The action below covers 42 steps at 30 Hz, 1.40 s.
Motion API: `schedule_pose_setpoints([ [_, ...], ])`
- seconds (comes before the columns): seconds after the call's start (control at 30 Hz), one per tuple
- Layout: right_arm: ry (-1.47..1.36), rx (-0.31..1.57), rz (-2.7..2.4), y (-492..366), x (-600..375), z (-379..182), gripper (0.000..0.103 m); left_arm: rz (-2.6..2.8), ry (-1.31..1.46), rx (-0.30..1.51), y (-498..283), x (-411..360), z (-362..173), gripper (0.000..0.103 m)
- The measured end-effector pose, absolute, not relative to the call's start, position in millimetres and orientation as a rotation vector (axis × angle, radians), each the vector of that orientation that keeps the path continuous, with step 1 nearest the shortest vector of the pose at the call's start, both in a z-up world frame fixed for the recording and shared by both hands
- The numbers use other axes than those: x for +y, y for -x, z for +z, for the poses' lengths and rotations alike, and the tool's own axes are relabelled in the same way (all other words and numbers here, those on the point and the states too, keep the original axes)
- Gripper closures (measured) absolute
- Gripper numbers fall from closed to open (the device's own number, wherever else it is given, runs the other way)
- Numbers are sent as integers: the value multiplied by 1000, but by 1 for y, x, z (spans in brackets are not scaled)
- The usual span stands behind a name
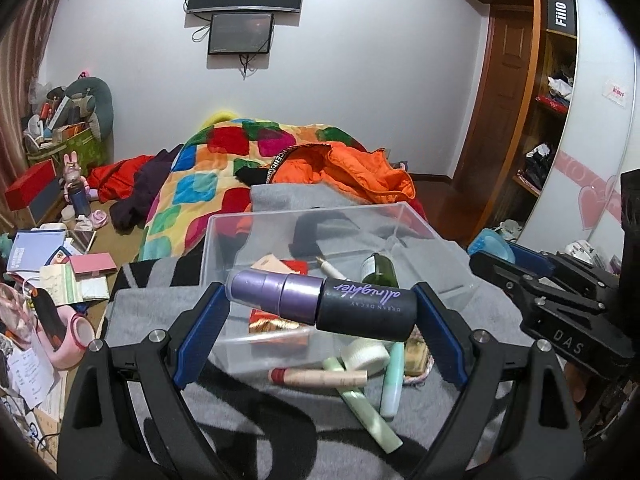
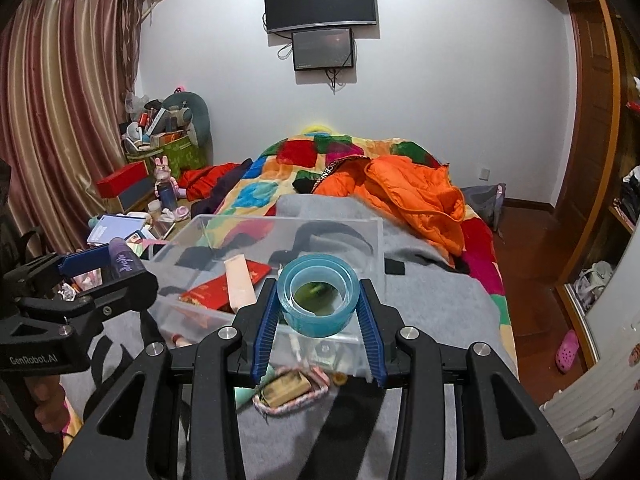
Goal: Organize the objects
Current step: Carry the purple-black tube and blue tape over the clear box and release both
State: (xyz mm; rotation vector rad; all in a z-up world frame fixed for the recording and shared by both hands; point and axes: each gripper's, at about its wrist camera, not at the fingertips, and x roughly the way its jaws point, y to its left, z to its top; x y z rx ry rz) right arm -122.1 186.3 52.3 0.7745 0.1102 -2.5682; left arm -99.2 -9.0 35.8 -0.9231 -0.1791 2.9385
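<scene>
Even indoor light, sharp focus, soft shadows, strong fisheye warp, dark corners.

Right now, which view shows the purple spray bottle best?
The left wrist view: the spray bottle lies sideways in the left claw, label readable. The right wrist view shows only its purple end at the frame's left.

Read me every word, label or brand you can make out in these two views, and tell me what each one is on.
"allnighter" and "URBAN DECAY": spray bottle held in the left gripper.
"DAS": body of the right gripper.
"GenRobot.AI": body of the left gripper, seen in the right wrist view.
"FiiO": black box on the wardrobe shelf.
Too small or blurred: the black strap lettering on the orange jacket, the papers and notebooks at left, the wardrobe door sticker.
</scene>
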Motion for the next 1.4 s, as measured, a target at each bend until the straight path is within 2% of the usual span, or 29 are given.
schedule_pose_setpoints([
  [0.33, -830, 64, -2565, 145, 178, 42, 68, 2918, 994, -178, 126, -8, 21, 12],
  [0.97, -973, 118, -2520, 176, 159, 6, 68, 2879, 1174, -235, 162, -21, -24, 12],
  [1.4, -994, 158, -2505, 178, 149, 0, 68, 2870, 1189, -232, 162, -20, -25, 11],
])
